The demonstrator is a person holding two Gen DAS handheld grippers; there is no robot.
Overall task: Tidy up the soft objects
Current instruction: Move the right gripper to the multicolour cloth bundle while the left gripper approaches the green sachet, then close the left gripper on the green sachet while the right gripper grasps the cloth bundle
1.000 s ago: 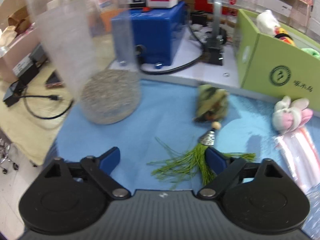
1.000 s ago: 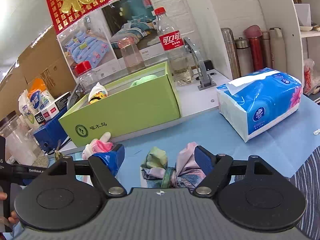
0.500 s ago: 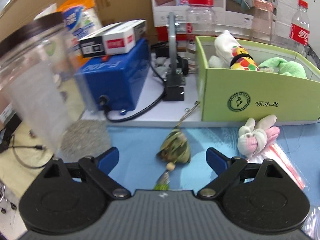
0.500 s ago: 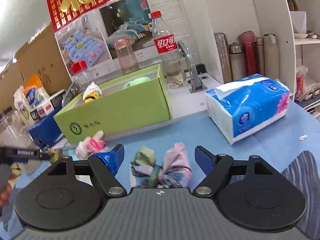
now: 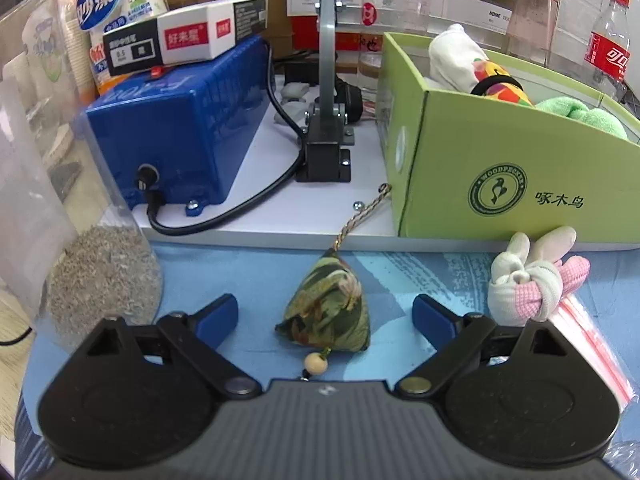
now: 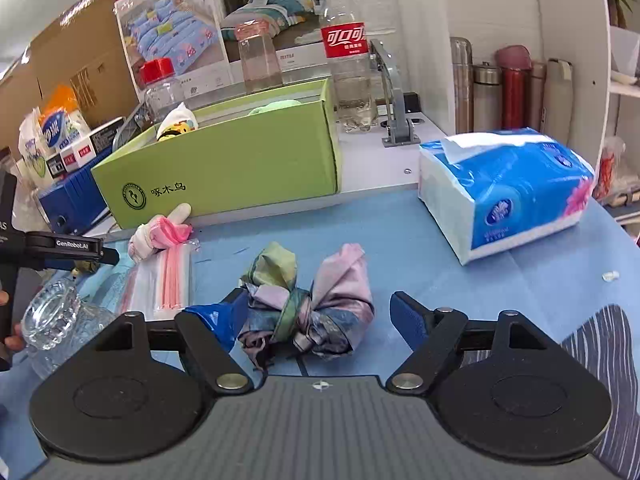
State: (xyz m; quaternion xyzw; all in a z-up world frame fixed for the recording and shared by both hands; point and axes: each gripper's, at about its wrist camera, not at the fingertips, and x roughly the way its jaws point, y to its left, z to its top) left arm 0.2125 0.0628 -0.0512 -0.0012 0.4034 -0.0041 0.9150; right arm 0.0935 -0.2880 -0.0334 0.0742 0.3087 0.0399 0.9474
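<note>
Sitting already in the green box (image 5: 500,152) at the worktop's back edge are a rolled sock and a green cloth. Left on the blue worktop (image 6: 400,240): a fabric pyramid sachet (image 5: 330,304) between the spread left tongs (image 5: 325,314), a knotted scarf (image 6: 308,300) between the spread right tongs (image 6: 316,320), and a pink-white sock bundle (image 5: 532,284).

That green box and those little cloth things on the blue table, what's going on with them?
A person is tidying soft items into the green box, using hand-held tongs in each hand. The left tongs stand open on either side of a green pyramid-shaped fabric charm, not gripping it. The right tongs are open around a knotted silk scarf lying on the table. A rolled pink-and-white sock bundle waits in front of the box, which already holds a few soft things.
</note>
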